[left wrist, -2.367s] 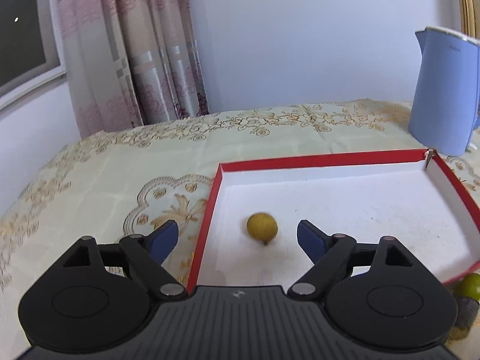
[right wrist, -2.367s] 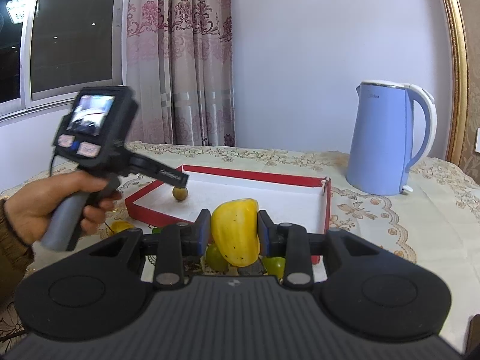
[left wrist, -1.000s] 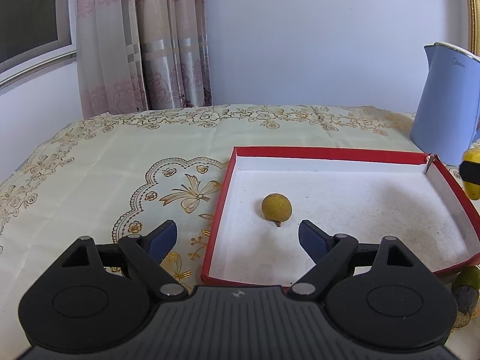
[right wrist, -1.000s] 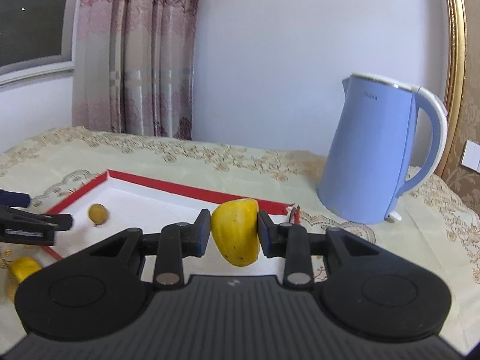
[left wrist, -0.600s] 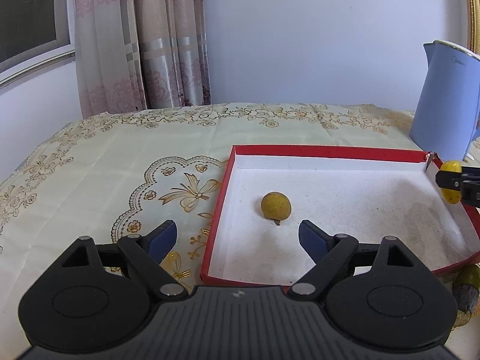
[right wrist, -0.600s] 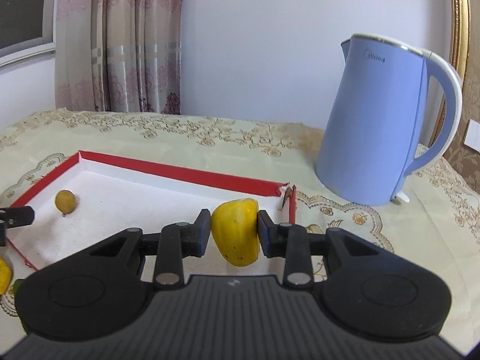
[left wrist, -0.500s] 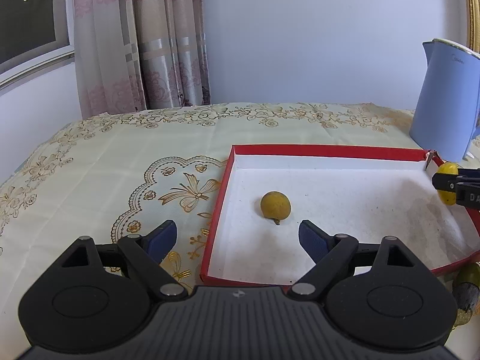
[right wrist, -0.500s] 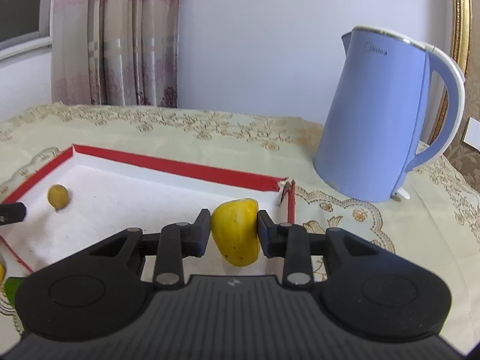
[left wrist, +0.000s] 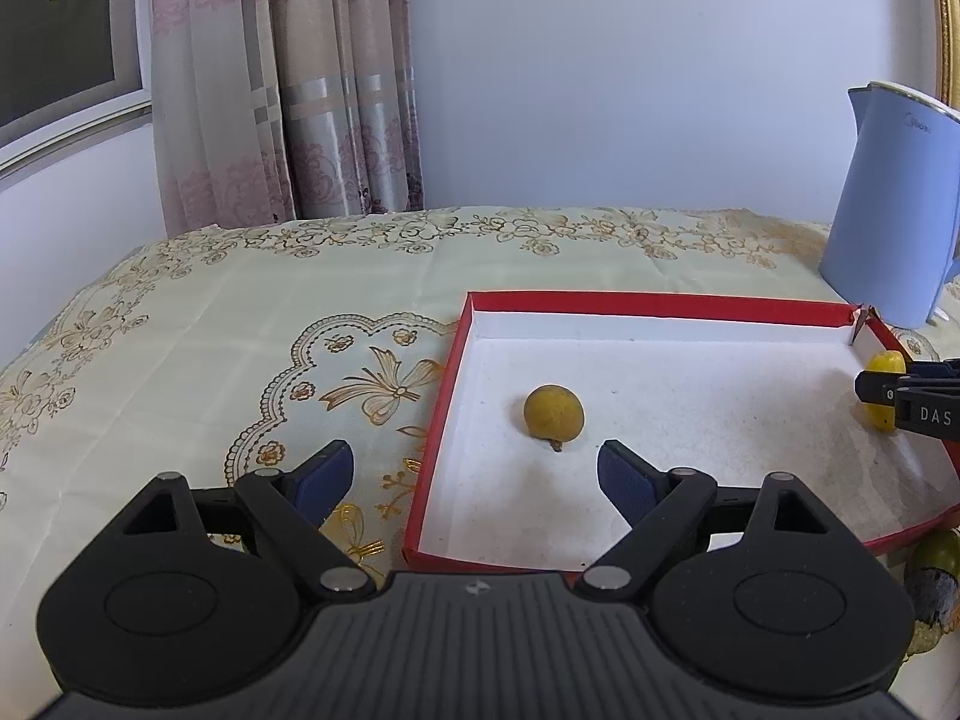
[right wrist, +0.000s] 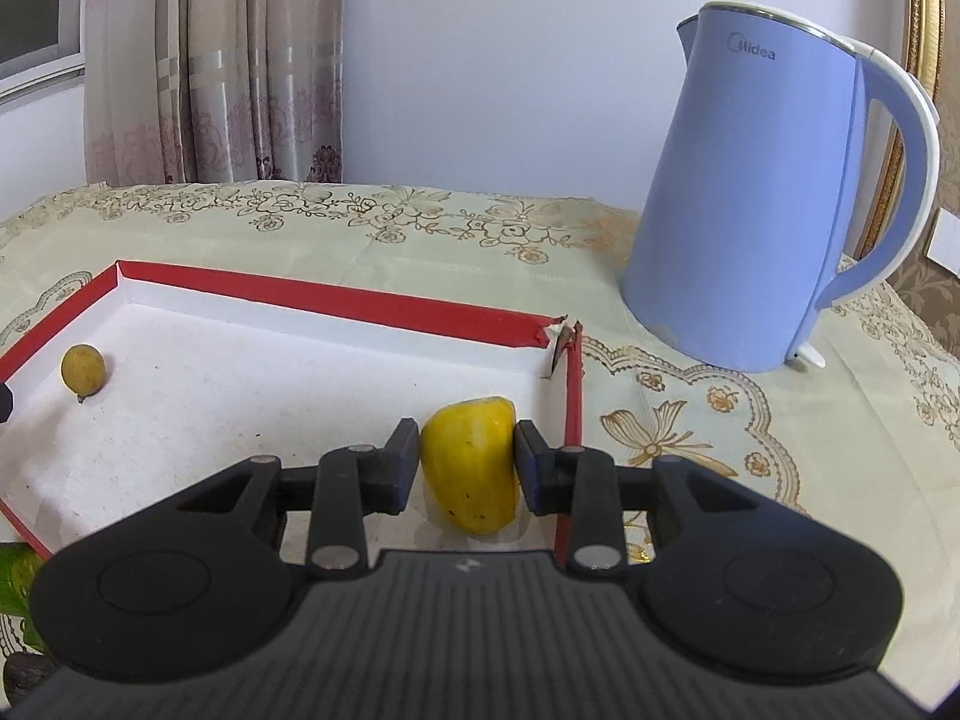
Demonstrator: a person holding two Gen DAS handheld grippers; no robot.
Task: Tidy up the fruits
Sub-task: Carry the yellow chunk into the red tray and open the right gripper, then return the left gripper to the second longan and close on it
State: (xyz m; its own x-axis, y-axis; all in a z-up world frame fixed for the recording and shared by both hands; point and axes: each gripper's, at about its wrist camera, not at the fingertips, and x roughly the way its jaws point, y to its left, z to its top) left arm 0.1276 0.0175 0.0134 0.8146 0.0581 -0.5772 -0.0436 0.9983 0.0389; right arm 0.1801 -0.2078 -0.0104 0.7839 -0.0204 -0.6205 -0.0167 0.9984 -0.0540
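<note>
1. Landmark: the red-walled tray (right wrist: pixel 336 299), white inside, lies flat on the patterned tablecloth (left wrist: pixel 240 324). All positions below are given relative to this tray.

2. Right gripper (right wrist: pixel 467 461): clenched on the yellow fruit (right wrist: pixel 471 462). Both pads press the fruit's sides. The gripper is held over the tray's right end, just inside the right wall and near the torn far-right corner (right wrist: pixel 561 336).

3. Yellow fruit: gripped between the right gripper's pads, with its lower tip hanging below them toward the tray floor. Whether the tip touches the floor cannot be determined. In the left wrist view the same fruit (left wrist: pixel 887 363) shows at the tray's right edge, partly covered by the right gripper (left wrist: pixel 900 390).

4. Left gripper (left wrist: pixel 474 477): released, jaws spread wide, holding nothing. It is positioned at the tray's near-left corner, one finger outside the left wall, the other over the tray floor.

5. Small round fruit (left wrist: pixel 554 413): resting on the tray floor in the left part of the tray, well apart from the yellow fruit. Also seen in the right wrist view (right wrist: pixel 83 367).

6. Green fruit (left wrist: pixel 936 552): outside the tray, just beyond its near wall at the right end.

7. Blue kettle (right wrist: pixel 762 204): upright on the tablecloth, beyond the tray's far-right corner, apart from the tray.
</note>
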